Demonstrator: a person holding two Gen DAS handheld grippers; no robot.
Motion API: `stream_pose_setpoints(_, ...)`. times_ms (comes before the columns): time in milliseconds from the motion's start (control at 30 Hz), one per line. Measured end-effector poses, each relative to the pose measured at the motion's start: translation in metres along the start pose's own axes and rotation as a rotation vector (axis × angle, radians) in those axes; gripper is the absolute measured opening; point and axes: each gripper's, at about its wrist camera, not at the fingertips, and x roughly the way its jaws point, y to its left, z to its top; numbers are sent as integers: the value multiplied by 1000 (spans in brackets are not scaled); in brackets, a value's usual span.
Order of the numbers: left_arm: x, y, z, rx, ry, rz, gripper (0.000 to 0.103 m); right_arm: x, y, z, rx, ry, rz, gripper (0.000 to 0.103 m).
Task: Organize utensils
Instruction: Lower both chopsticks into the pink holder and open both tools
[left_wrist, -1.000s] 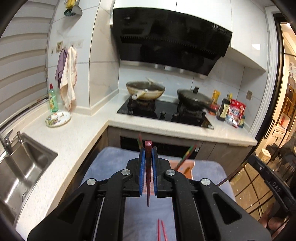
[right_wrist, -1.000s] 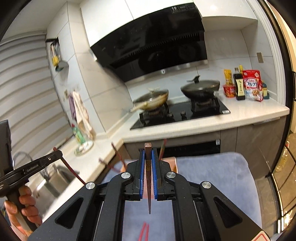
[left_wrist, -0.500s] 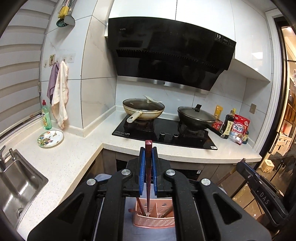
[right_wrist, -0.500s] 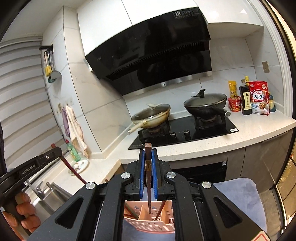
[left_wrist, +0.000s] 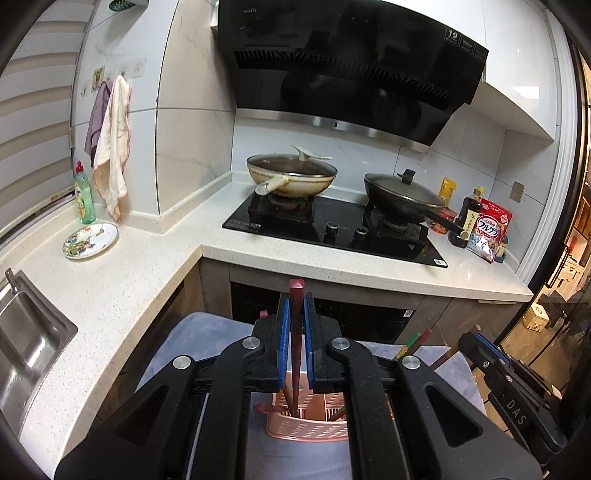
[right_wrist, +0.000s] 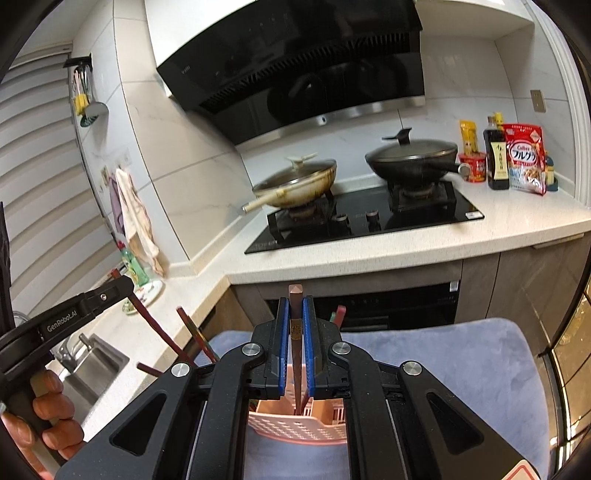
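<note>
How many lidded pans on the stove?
2. The beige pan sits on the stove's left burner, the black pan on the right burner. Both carry lids. No other pans show; the view beyond the counter's right end is cut off.

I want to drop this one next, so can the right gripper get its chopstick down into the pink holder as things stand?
Probably yes. The right gripper holds its chopstick upright, tip already over the pink holder; the chopsticks inside lean aside.

Kitchen: white tiled walls (left_wrist: 192, 147); black hood (left_wrist: 351, 70); speckled L-shaped surface (left_wrist: 122, 273); black hob (left_wrist: 332, 232); steel sink (left_wrist: 26, 343); blinds (left_wrist: 33, 122) at left; grey cabinets (right_wrist: 517, 280) below.
</note>
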Motion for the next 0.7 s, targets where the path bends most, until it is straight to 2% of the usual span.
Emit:
stream_pose_setpoints(200, 10, 3, -10, -4, 36, 13, 7, 10, -5, -9, 3, 35, -15, 7)
stream_pose_setpoints(300, 9, 3, -13, -2, 33, 14, 7, 9, -6, -10, 0, 32, -22, 7)
stream_pose_setpoints(333, 7, 1, -14, 3, 22, 20, 8, 7, -5, -9, 0, 27, -22, 10)
stream_pose_setpoints(400, 3, 0, -14, 8, 16, 24, 14, 3, -5, -8, 0, 23, -20, 12)
stream_pose_setpoints(467, -3, -1, -15, 5, 7, 25, 32, -2, -5, -7, -4, 19, -20, 12)
stream_pose_setpoints(700, -27, -6, -18, 32, -6, 54, 42, -31, 5, -9, -37, -4, -11, 12)
